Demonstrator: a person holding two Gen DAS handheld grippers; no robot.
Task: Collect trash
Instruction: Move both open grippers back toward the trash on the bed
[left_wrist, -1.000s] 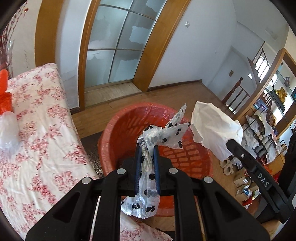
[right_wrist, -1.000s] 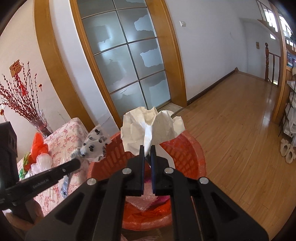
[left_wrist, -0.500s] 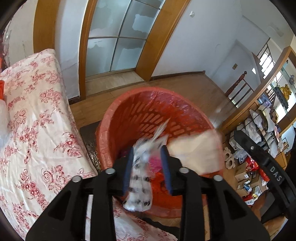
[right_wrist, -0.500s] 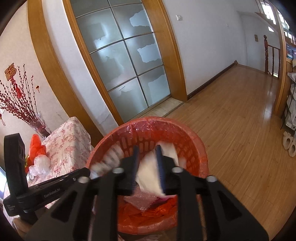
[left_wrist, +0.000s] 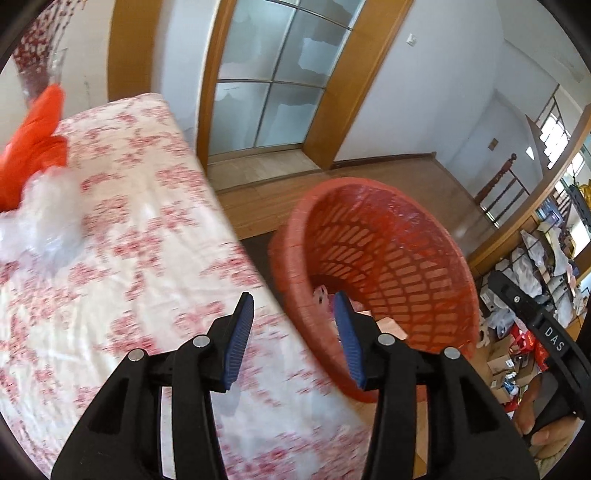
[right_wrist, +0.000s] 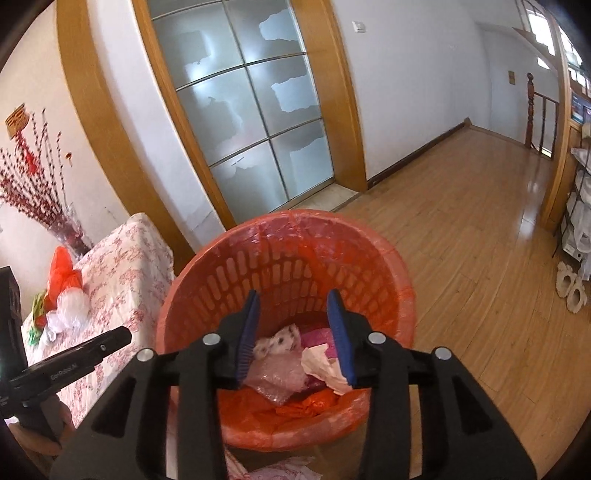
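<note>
Both tongs empty and opening above the lined trash basket

The right tongs (right_wrist: 291, 325) hang over the orange basket (right_wrist: 402, 291), jaws part-way apart and widening, nothing between them; the left tongs (left_wrist: 293, 332), likewise empty and widening, straddle the basket's rim beside the floral worktop (left_wrist: 122, 229). Spotted bag (right_wrist: 280, 338) and white paper (right_wrist: 321, 363) lie inside the basket; an orange and clear bag (right_wrist: 68, 291) sit uncollected on the worktop, probably next
</note>
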